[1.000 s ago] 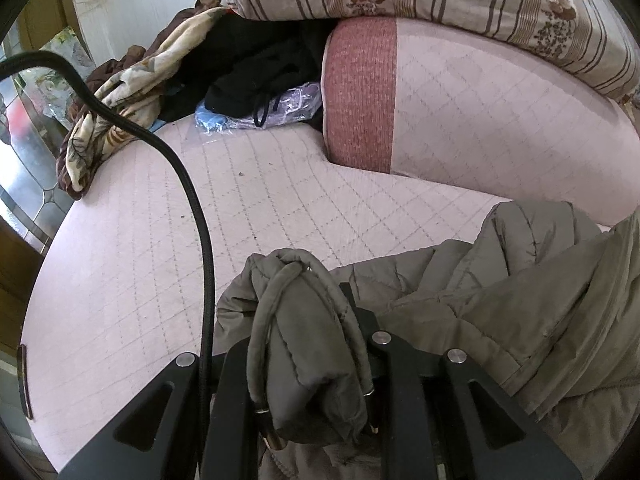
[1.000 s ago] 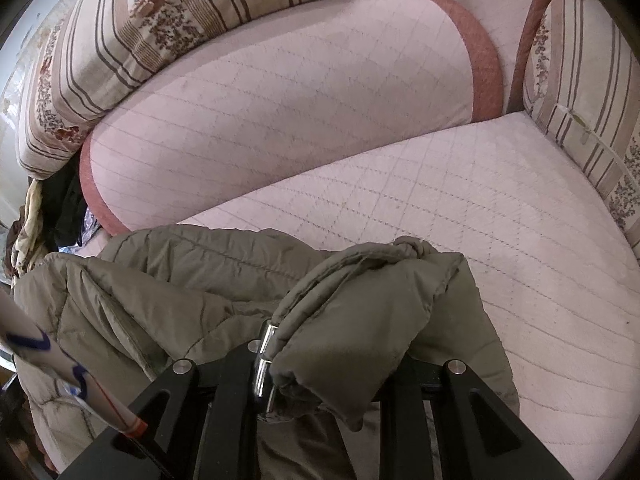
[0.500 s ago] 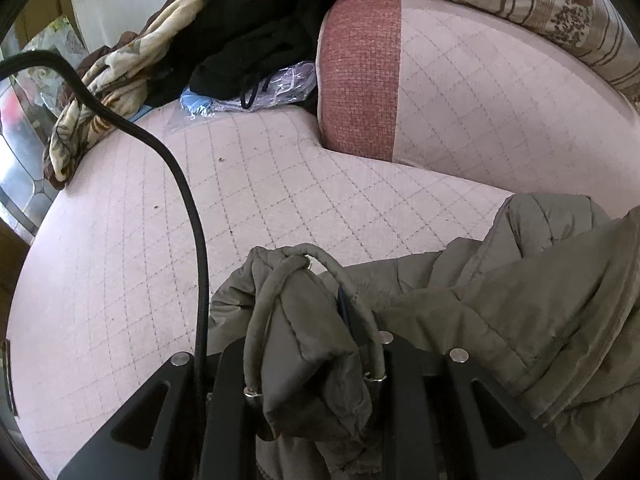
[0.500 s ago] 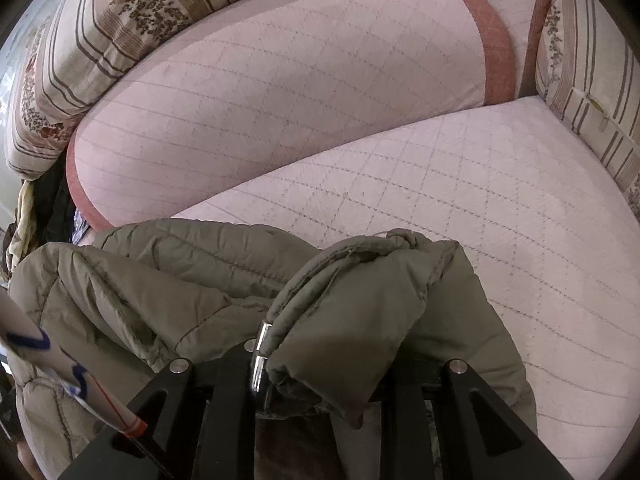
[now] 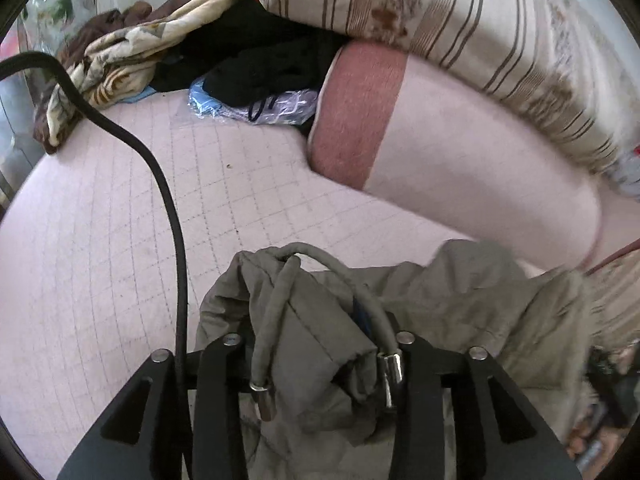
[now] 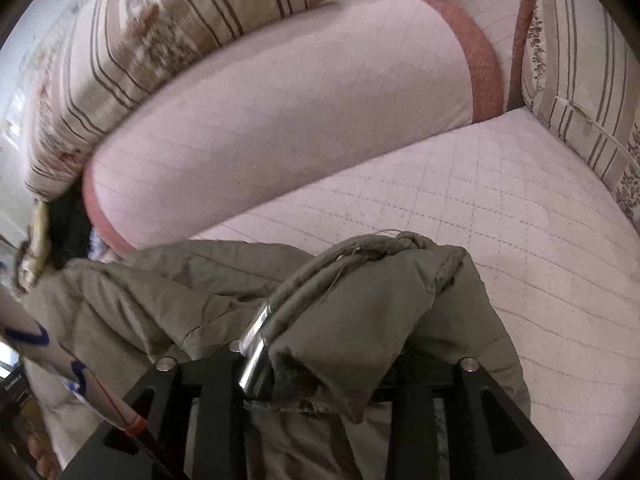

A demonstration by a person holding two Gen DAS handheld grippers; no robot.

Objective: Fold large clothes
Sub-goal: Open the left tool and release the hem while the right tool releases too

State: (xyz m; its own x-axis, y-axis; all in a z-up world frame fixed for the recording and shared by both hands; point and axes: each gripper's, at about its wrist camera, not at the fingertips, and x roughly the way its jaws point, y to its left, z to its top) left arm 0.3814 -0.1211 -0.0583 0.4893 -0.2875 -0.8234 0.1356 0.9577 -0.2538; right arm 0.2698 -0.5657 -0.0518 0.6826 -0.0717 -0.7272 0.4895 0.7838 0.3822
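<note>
An olive-green padded jacket (image 5: 460, 304) hangs between my two grippers above a pink quilted sofa seat (image 5: 120, 216). My left gripper (image 5: 314, 350) is shut on a bunched corner of the jacket with its drawcords and metal cord ends. My right gripper (image 6: 320, 364) is shut on another bunched edge of the jacket (image 6: 360, 304), with a metal cord end beside its left finger. The rest of the jacket sags to the left in the right wrist view (image 6: 160, 292).
A pink back cushion with a red band (image 5: 360, 112) and a striped floral pillow (image 5: 460, 20) lie behind. A pile of dark and patterned clothes (image 5: 168, 48) sits at the far left. A black cable (image 5: 160, 184) crosses the left wrist view. A striped cushion (image 6: 580, 72) stands at the right.
Both grippers have lifted and tilted back with the jacket still held; the cushions now fill more of each view and the image is blurred by motion.
</note>
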